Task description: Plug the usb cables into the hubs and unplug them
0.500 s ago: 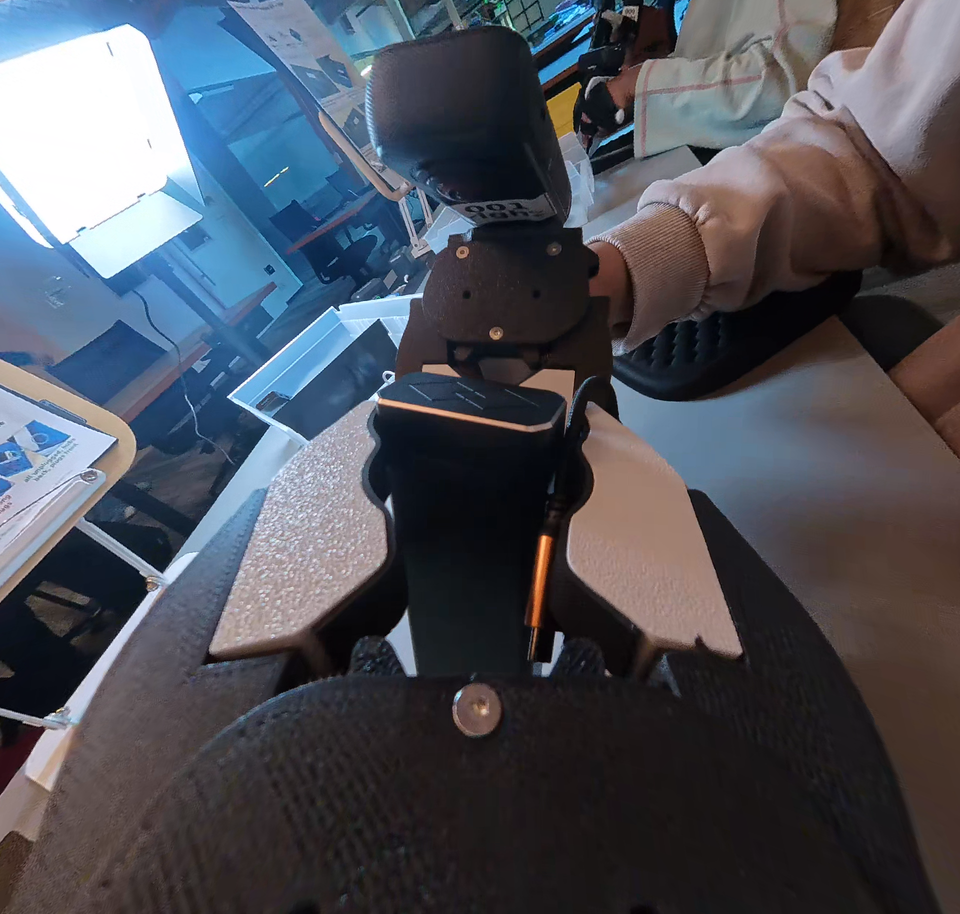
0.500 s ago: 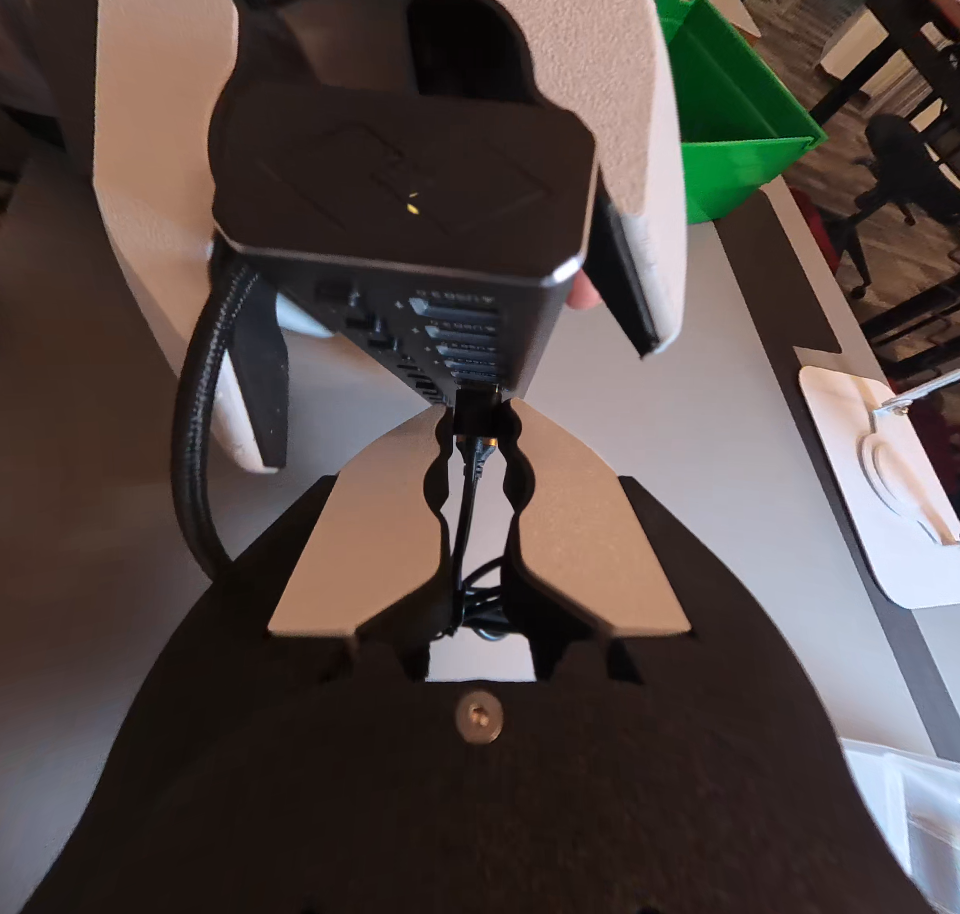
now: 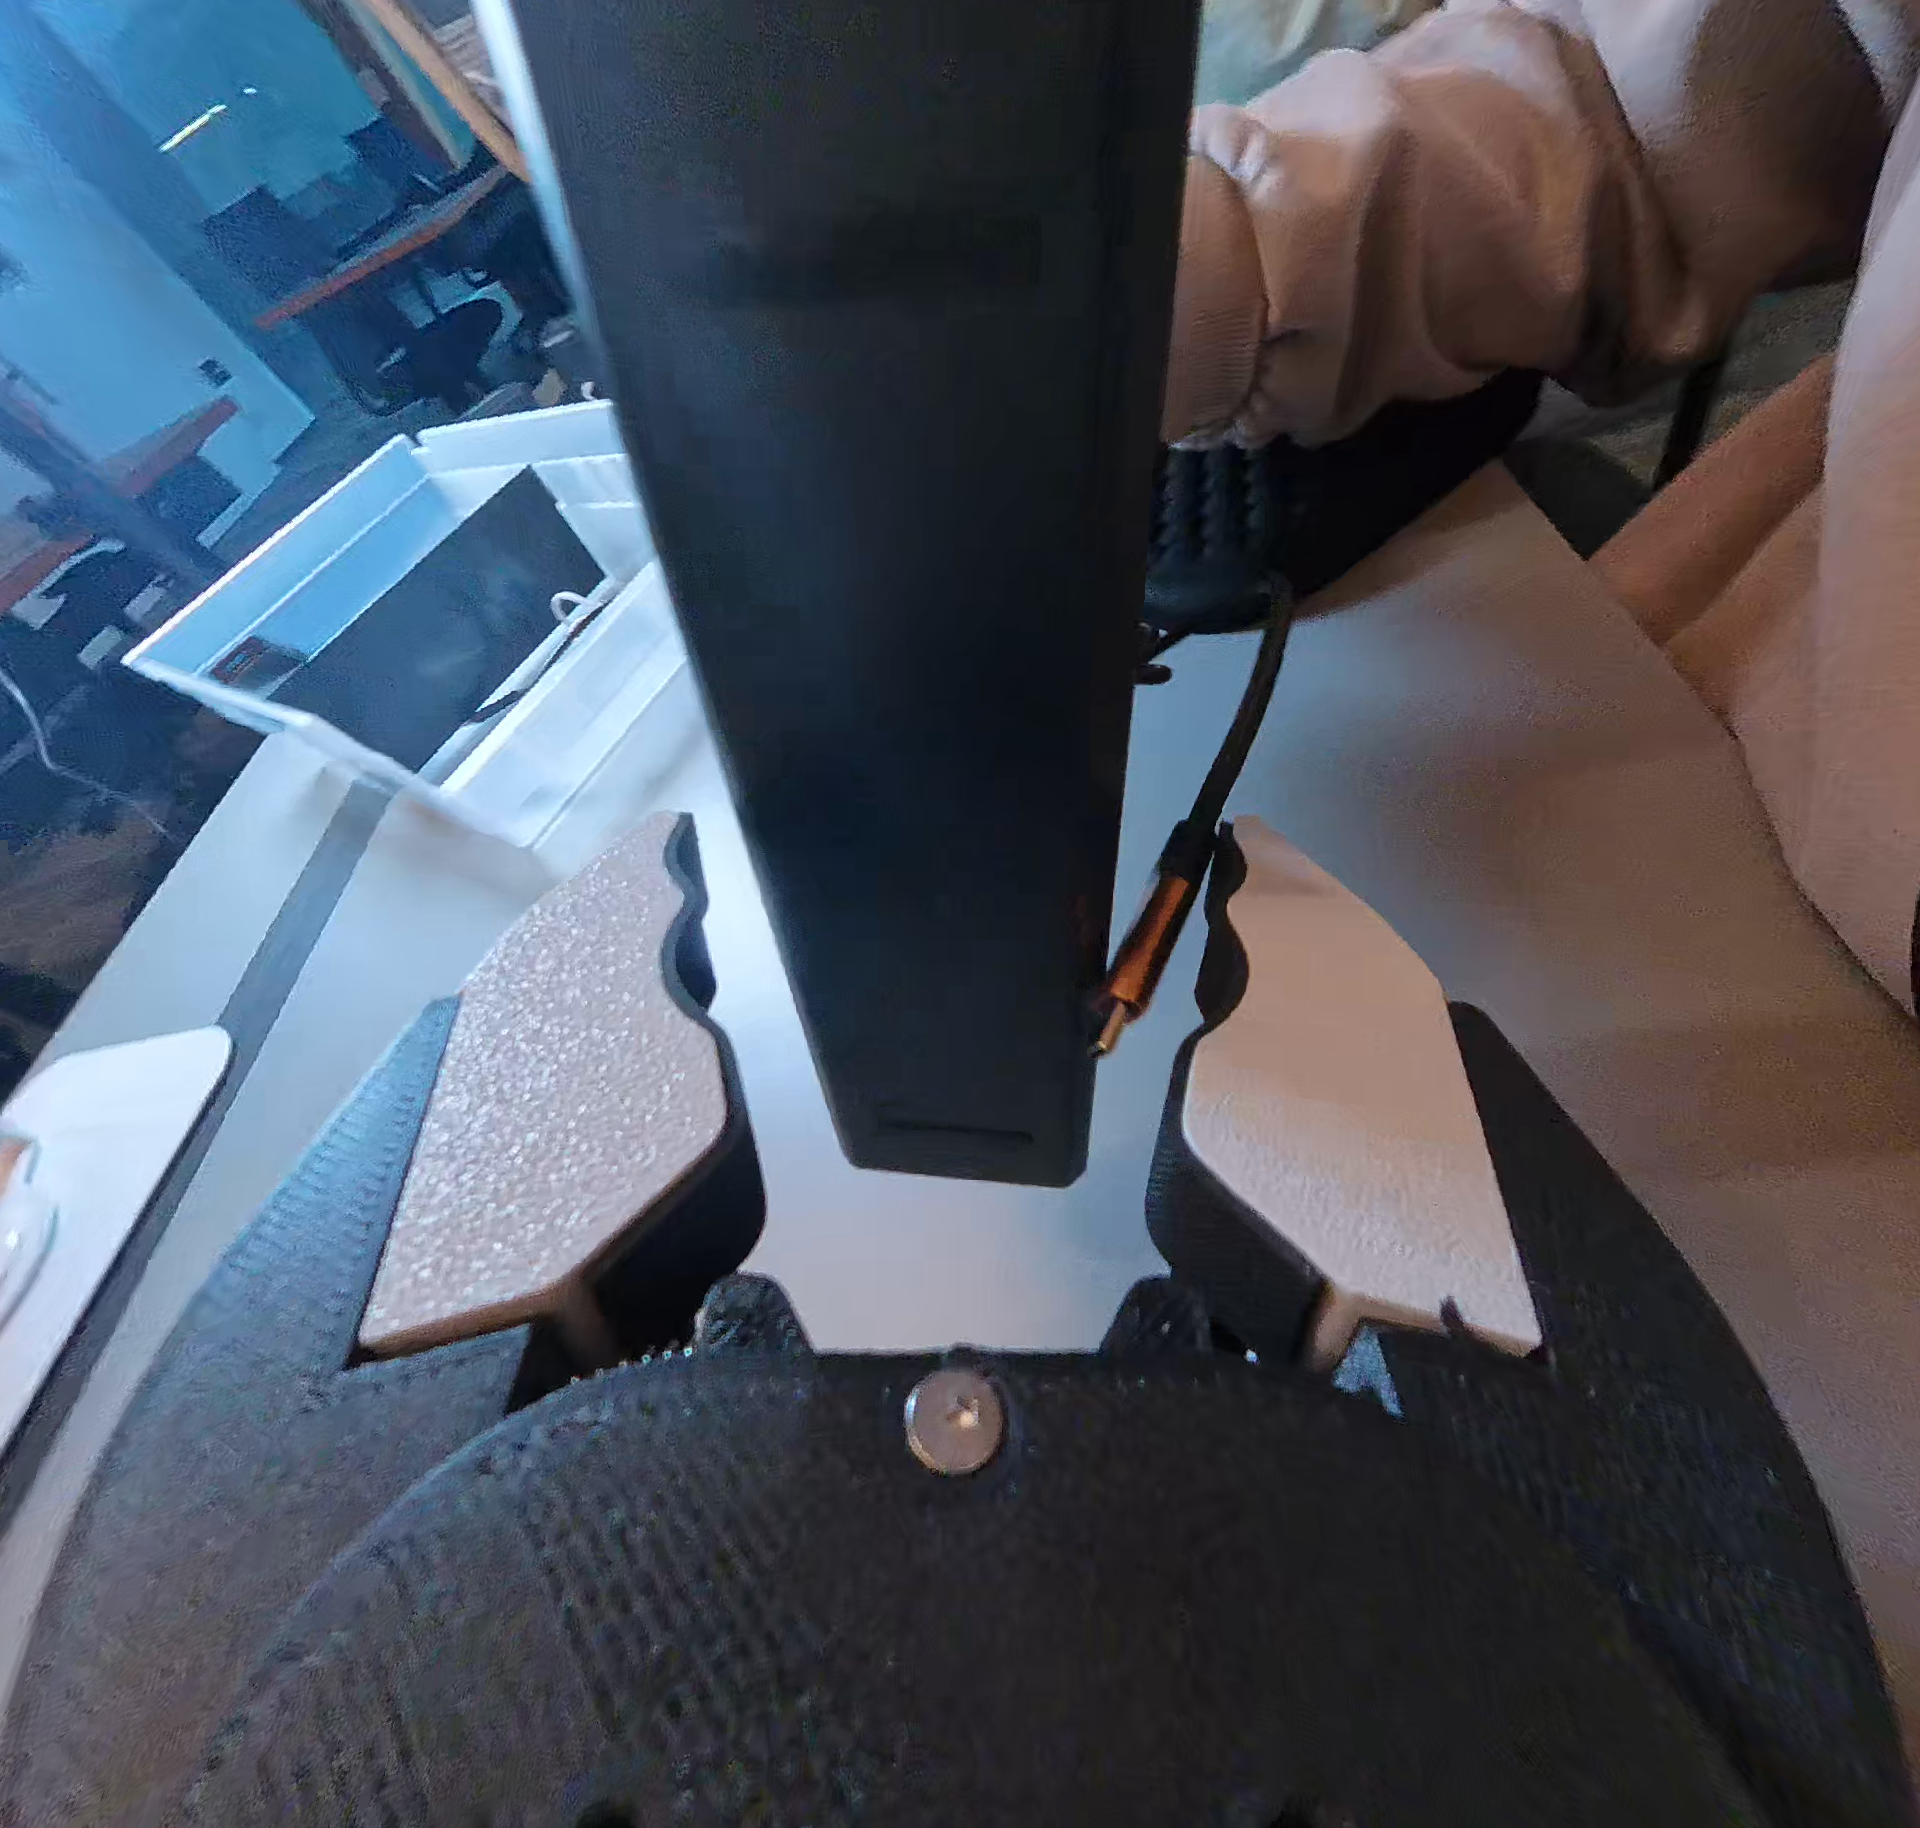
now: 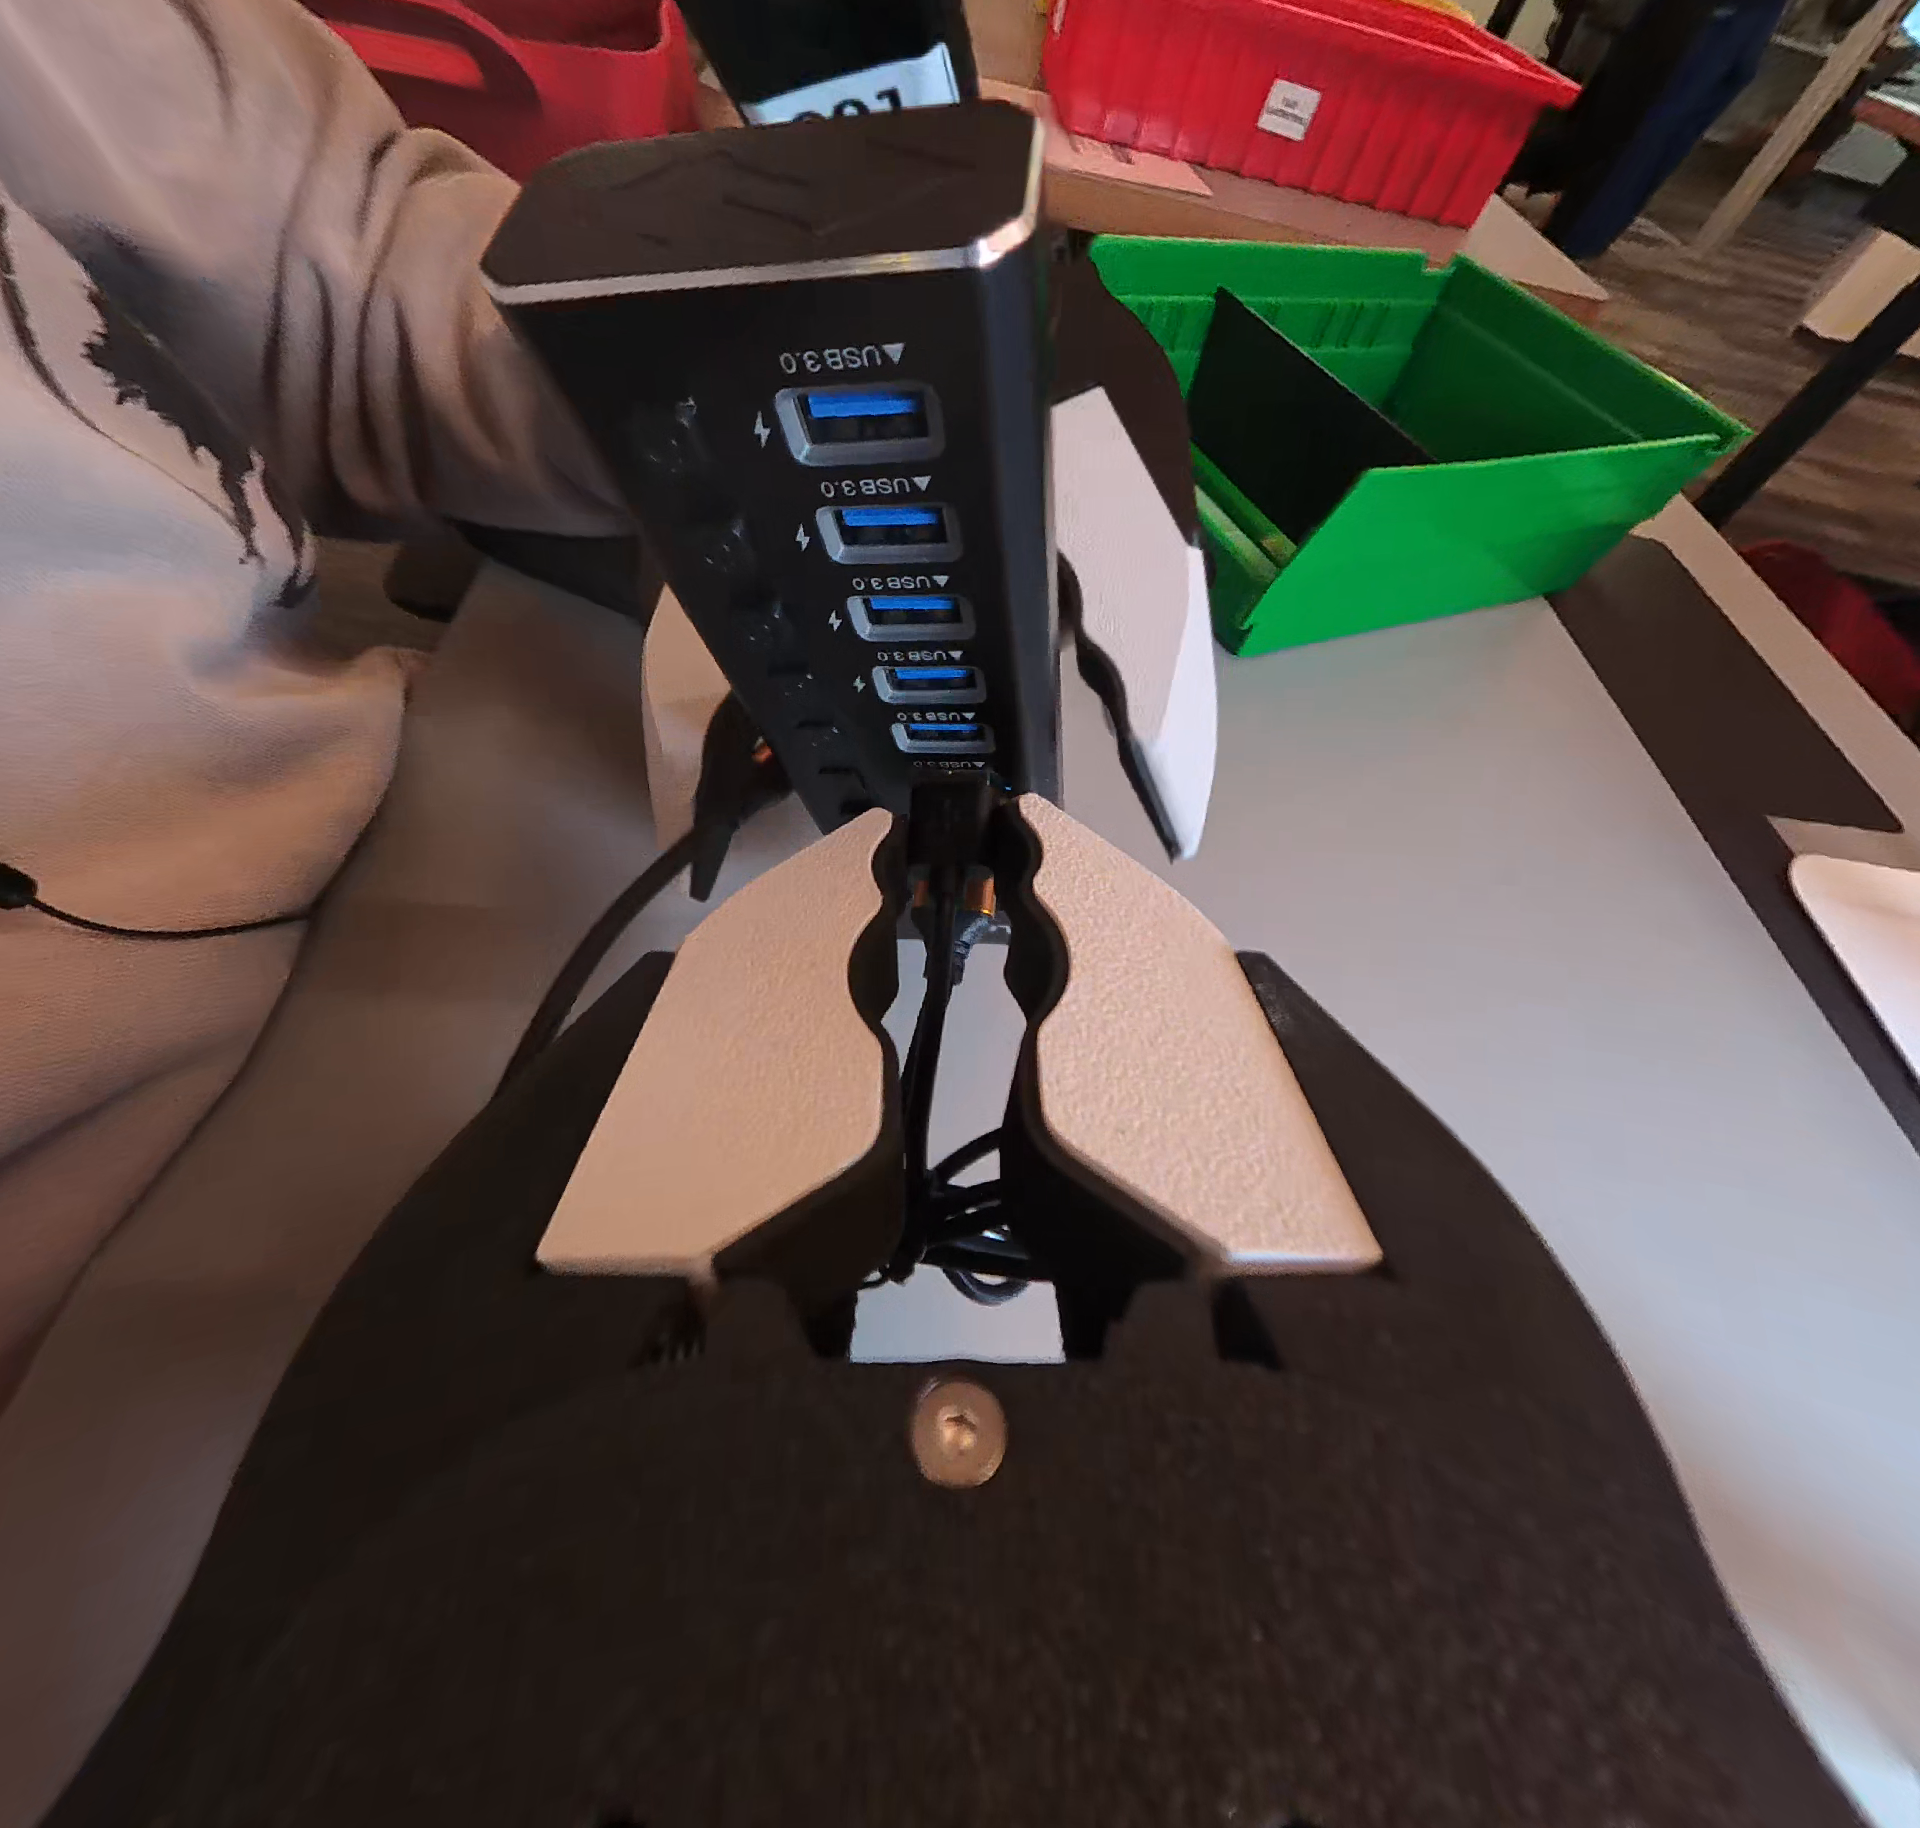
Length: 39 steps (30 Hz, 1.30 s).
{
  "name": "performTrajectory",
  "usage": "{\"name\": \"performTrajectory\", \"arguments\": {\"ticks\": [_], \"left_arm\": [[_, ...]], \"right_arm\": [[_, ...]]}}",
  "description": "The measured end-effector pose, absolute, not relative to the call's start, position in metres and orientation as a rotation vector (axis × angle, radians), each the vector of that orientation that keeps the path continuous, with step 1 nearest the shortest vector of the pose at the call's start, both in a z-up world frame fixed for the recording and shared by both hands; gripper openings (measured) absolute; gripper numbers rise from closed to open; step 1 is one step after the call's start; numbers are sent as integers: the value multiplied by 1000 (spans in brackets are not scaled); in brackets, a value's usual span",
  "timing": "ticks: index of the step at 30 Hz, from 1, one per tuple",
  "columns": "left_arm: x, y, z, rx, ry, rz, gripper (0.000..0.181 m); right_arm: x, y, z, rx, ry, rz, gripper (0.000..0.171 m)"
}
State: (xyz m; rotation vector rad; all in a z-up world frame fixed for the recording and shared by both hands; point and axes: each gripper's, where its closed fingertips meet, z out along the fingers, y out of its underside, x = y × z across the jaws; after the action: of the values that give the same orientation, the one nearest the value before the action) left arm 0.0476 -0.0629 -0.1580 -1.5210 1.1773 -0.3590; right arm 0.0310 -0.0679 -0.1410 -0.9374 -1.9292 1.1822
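Right wrist view, black upright hub with blue ports, right claw pinched on plugged cable connector, left claw spread wide, gripping nothing.

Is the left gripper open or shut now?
Open. The left gripper has its fingers apart, with gaps on both sides of the black hub.

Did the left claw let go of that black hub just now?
Yes. The left claw has opened: its fingers now stand clear of the hub, with grey table showing between them.
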Motion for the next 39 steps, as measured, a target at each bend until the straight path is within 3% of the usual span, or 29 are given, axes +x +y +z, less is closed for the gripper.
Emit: {"name": "performTrajectory", "arguments": {"ticks": [3, 5, 8, 15, 17, 26, 32, 34, 39], "left_arm": [[37, -77, -147, -1535, 1254, -377, 87], [17, -89, -127, -1560, 1160, -539, 90], [-17, -82, -112, -1529, 1013, -479, 80], [48, -72, -135, -1519, 1115, -431, 89], [57, -68, -145, -1508, 1163, -362, 72], [53, -65, -151, -1498, 1168, -313, 73], [58, -67, -149, -1473, 1190, -290, 72], [57, -68, -146, -1462, 1179, -287, 72], [41, -73, -119, -1406, 1110, -316, 72]], "right_arm": [[33, -67, -139, -918, -1919, 1179, 15], [35, -60, -134, -923, -1891, 1177, 15], [37, -52, -125, -930, -1854, 1178, 16], [27, -73, -136, -906, -1917, 1117, 15], [27, -77, -141, -896, -1947, 1090, 15], [30, -71, -137, -900, -1908, 941, 20], [28, -78, -139, -858, -1936, 887, 12], [30, -79, -140, -852, -1955, 862, 0], [29, -72, -129, -859, -1856, 904, 3]]}}
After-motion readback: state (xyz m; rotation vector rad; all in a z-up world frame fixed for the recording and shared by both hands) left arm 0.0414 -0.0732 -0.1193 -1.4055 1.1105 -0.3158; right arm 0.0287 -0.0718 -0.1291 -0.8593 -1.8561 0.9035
